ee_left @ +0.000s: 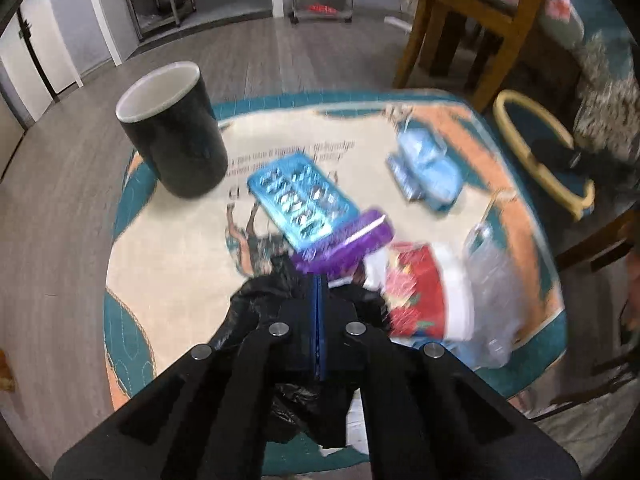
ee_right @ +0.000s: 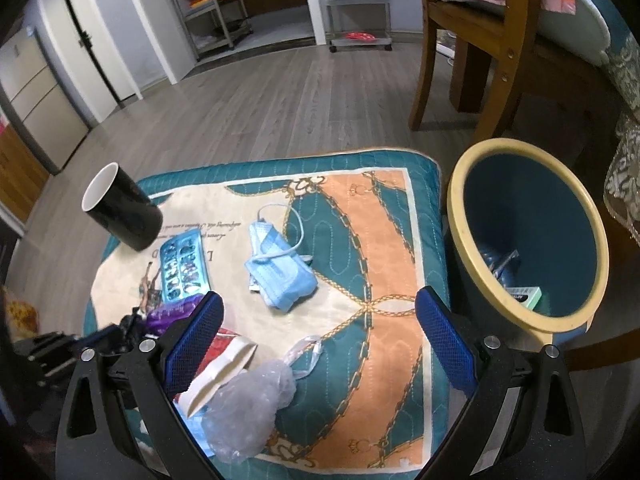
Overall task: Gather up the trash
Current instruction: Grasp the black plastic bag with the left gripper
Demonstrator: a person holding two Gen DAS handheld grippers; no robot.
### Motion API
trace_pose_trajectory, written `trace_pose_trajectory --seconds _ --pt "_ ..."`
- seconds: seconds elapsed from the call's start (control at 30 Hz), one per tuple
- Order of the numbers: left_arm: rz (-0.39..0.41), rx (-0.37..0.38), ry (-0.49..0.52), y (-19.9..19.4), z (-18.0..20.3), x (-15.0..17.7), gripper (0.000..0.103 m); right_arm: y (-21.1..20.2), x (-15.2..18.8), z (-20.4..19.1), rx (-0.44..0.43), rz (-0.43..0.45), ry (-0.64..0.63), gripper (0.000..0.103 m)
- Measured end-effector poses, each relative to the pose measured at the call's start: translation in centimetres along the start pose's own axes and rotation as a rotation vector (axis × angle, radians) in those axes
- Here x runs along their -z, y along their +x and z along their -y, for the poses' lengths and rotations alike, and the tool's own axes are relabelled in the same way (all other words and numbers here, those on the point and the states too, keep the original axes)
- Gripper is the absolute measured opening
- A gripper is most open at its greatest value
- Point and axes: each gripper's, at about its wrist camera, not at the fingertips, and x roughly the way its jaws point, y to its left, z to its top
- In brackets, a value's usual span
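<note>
My left gripper (ee_left: 319,280) is shut on a crumpled black plastic bag (ee_left: 256,304) above the quilted mat (ee_left: 168,240); it shows at the left of the right wrist view (ee_right: 128,326). Just ahead lie a purple wrapper (ee_left: 344,242), a blue blister pack (ee_left: 300,200), a red and white paper cup (ee_left: 420,292) and a clear plastic bag (ee_left: 490,280). A blue face mask (ee_right: 280,272) lies mid-mat. My right gripper (ee_right: 316,320) is open and empty above the clear bag (ee_right: 252,404). The bin (ee_right: 460,200) stands to the right of the mat with trash inside.
A black mug (ee_right: 124,212) with a white inside stands at the mat's far left corner. A wooden chair (ee_right: 480,60) stands behind the bin. Metal shelving racks (ee_right: 216,4) line the far wall across the wood floor.
</note>
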Motion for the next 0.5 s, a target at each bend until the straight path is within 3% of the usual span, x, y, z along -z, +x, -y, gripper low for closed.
trace_pose_trajectory --seconds 0.17,0.37,0.43,0.5 --pt "0.074 0.014 -0.022 -1.9 -0.4 -1.1 0.0 0.4 -0.3 0.4 -0.004 -0.006 0.016 0.096" --pt "0.014 0.012 0.02 -0.8 0.8 0.1 0.003 1.2 -0.6 0.3 -0.003 -0.015 0.019 0.096" --pt "-0.008 0.003 0.045 -0.4 1.4 0.7 0.015 1.4 -0.6 0.2 -0.001 -0.019 0.019 0.096" --pt "-0.033 -0.004 0.062 0.2 2.0 1.3 0.044 1.5 -0.6 0.0 -0.005 -0.022 0.018 0.096"
